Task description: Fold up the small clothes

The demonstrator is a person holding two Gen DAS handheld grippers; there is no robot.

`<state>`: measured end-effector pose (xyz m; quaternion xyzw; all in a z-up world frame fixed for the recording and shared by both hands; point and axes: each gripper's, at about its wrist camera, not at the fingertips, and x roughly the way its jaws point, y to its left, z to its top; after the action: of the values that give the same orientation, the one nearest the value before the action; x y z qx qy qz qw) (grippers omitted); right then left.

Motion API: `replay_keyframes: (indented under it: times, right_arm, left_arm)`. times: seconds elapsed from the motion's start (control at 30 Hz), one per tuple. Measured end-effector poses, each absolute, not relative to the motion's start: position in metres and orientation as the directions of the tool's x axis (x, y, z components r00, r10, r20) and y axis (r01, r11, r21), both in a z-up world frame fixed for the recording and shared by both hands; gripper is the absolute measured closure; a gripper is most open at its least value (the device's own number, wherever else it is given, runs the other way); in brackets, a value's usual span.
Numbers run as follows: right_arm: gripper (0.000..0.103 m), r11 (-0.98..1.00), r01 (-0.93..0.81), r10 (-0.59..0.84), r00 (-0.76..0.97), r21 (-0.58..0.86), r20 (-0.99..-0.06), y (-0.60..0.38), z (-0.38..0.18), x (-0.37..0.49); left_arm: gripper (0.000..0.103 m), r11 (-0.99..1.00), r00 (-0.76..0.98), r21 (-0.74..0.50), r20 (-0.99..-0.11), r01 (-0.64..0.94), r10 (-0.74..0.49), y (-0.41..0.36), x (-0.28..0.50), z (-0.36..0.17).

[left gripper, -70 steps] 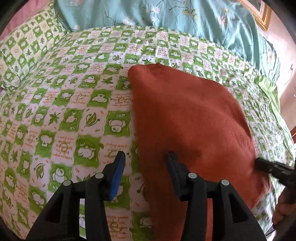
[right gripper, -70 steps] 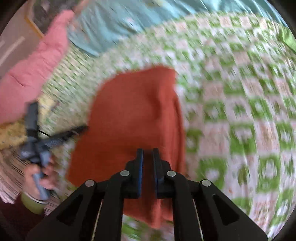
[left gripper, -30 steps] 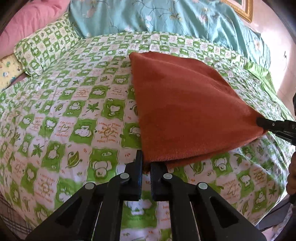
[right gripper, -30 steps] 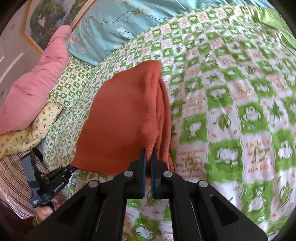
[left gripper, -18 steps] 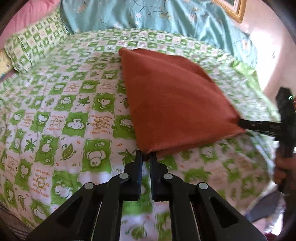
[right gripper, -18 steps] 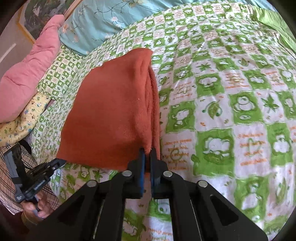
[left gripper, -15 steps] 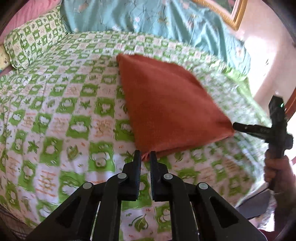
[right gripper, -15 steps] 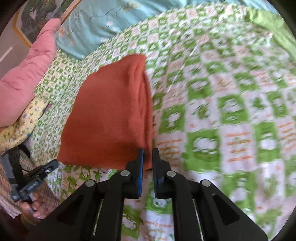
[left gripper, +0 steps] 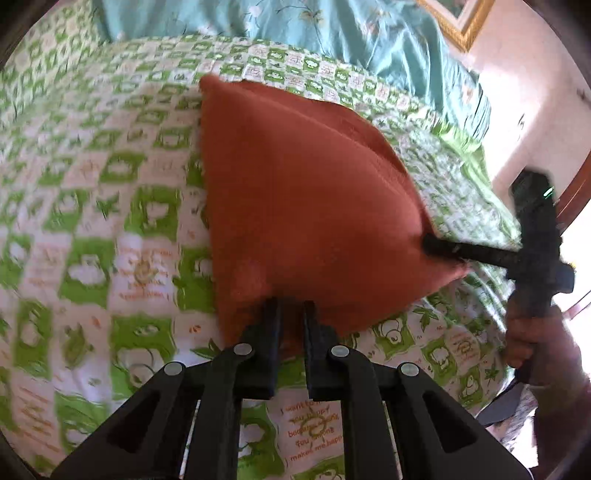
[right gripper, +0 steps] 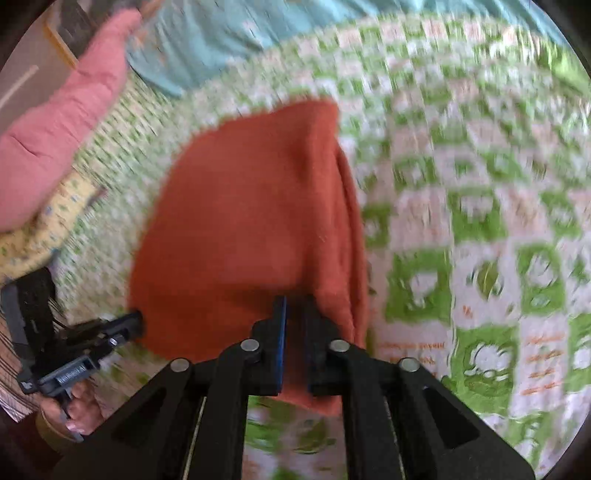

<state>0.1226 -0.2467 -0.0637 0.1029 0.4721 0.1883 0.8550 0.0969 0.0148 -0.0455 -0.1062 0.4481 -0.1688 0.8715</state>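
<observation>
A folded rust-orange cloth [left gripper: 314,192] lies on the green-and-white checked bedsheet [left gripper: 92,240], with its near edge lifted. My left gripper [left gripper: 293,306] pinches the near left corner; its jaws are just starting to open, with cloth still between them. The right gripper [left gripper: 428,243] reaches in from the right and grips the other near corner. In the right wrist view the cloth [right gripper: 251,221] runs between the pads of the right gripper [right gripper: 295,302], whose jaws are closing tight on it. The left gripper [right gripper: 136,321] shows at the cloth's left corner.
A teal flowered blanket [left gripper: 332,29] lies across the far side of the bed. A pink pillow [right gripper: 55,140] and a yellow patterned one [right gripper: 33,236] sit at the far left. A person's hand [left gripper: 535,332] holds the right gripper near the bed's right edge.
Both grippers have tipped down and pushed forward with the cloth's near corners, so the cloth fills more of each view. The right jaws parted slightly, then closed again.
</observation>
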Motion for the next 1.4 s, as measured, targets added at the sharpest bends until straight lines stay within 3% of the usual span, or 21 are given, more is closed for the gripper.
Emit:
replay_keyframes:
  times: [0.37, 0.57, 0.93, 0.97, 1.03, 1.07, 1.1, 1.4]
  right_arm:
    - [0.103, 0.913, -0.173, 0.402, 0.532, 0.37, -0.745, -0.266, -0.055, 0.103]
    - [0.099, 0.924, -0.179, 0.378, 0.574, 0.339, -0.726, -0.266, -0.036, 0.079]
    - [0.097, 0.918, -0.201, 0.393, 0.591, 0.343, -0.705, -0.253, -0.025, 0.043]
    - [0.095, 0.917, -0.202, 0.393, 0.592, 0.343, -0.704, -0.252, -0.024, 0.04]
    - [0.08, 0.917, -0.2, 0.393, 0.594, 0.345, -0.702, -0.25, -0.024, 0.036]
    - [0.066, 0.918, -0.201, 0.392, 0.598, 0.343, -0.699, -0.249, -0.023, 0.034]
    - [0.061, 0.918, -0.207, 0.392, 0.604, 0.339, -0.694, -0.247, -0.022, 0.029]
    - [0.061, 0.92, -0.235, 0.391, 0.608, 0.314, -0.69, -0.239, -0.024, 0.006]
  left_arm:
    - [0.09, 0.907, 0.535, -0.39, -0.738, 0.159, -0.411, 0.028, 0.074, -0.038]
    - [0.069, 0.939, 0.587, -0.291, -0.734, 0.183, -0.341, 0.017, 0.053, -0.014]
    - [0.067, 0.943, 0.596, -0.267, -0.731, 0.197, -0.332, 0.02, 0.033, -0.011]
    - [0.065, 0.946, 0.599, -0.262, -0.733, 0.19, -0.323, 0.022, 0.03, -0.011]
    - [0.06, 0.949, 0.606, -0.255, -0.731, 0.187, -0.315, 0.025, 0.024, -0.011]
    - [0.059, 0.952, 0.612, -0.244, -0.73, 0.183, -0.305, 0.027, 0.02, -0.01]
    - [0.057, 0.955, 0.617, -0.236, -0.729, 0.178, -0.295, 0.027, 0.016, -0.009]
    - [0.048, 0.967, 0.635, -0.197, -0.73, 0.161, -0.254, 0.034, -0.003, -0.008]
